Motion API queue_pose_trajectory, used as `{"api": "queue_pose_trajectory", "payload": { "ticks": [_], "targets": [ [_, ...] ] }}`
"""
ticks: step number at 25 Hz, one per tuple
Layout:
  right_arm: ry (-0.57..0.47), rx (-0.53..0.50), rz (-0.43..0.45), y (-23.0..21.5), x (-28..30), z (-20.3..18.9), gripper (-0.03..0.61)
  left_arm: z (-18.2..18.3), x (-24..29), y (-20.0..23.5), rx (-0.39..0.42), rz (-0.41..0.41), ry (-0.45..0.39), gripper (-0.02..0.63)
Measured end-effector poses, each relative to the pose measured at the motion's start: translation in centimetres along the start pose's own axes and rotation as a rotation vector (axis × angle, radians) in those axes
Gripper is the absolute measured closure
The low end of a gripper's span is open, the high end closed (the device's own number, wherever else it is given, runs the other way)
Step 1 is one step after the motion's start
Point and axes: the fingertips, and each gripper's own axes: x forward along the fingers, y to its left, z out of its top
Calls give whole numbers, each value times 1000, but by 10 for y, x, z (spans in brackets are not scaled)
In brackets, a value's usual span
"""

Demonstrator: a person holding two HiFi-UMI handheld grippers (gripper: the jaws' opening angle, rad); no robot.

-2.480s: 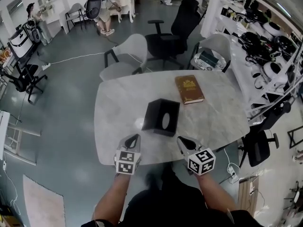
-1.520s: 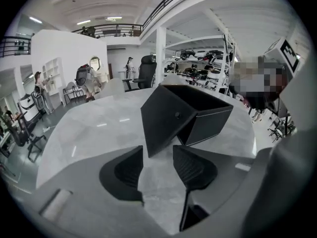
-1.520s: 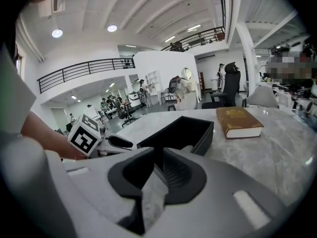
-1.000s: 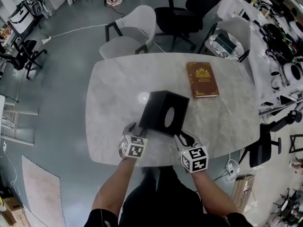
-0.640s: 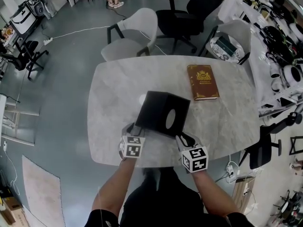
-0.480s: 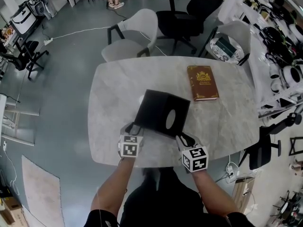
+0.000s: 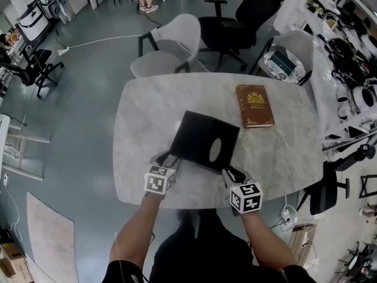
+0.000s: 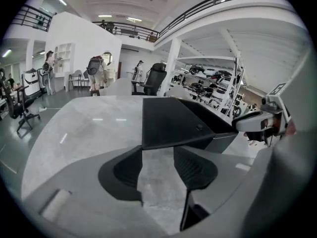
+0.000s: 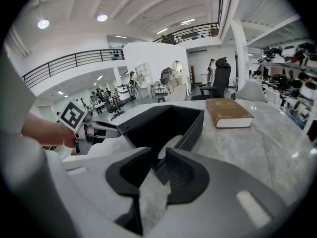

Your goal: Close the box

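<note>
- Your right tool (image 9: 158,152) (image 7: 231,171) sits at the 5 o'clock corner of the box (image 7: 227,135) (image 9: 198,128). Its jaws have just been closing. They now clamp the box's near wall, the one with the curved notch, close to its corner.
- Your left tool (image 8: 158,150) (image 7: 165,158) sits at the box's 7 o'clock corner. Its jaws stand apart, and pale marble shows through the gap between them.
- The near corner of the lid (image 8: 171,123) lies right at the left tool's tips and is not pinched. You cannot tell from these views whether it rests on them.
- The box is black and stands near the middle of the worktop (image 7: 141,117), a little toward your edge. It is not closed: the right gripper view looks straight into its dark inside. The lid is raised on the 9 o'clock side.
- A brown book (image 7: 254,105) (image 9: 229,113) with a gold emblem lies flat at 1 o'clock from the box, apart from it.
- A grey chair (image 7: 168,52) and a black office chair (image 7: 235,22) stand beyond the worktop's 12 o'clock edge.
</note>
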Motion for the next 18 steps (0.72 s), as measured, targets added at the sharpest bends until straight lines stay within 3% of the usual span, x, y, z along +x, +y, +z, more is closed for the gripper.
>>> {"api": "queue_pose_trajectory", "payload": {
  "ticks": [6,13,18],
  "targets": [
    [-7,6,4,1,0,1,483,9,-11,-4,35,-124,-15,405],
    [0,23,4,1,-1,2,485,18,-19,-6,99,-189,-12,405],
    [2,30,0,1,0,2,485,35,-28,-11,38,-261,-69,397]
  ]
}}
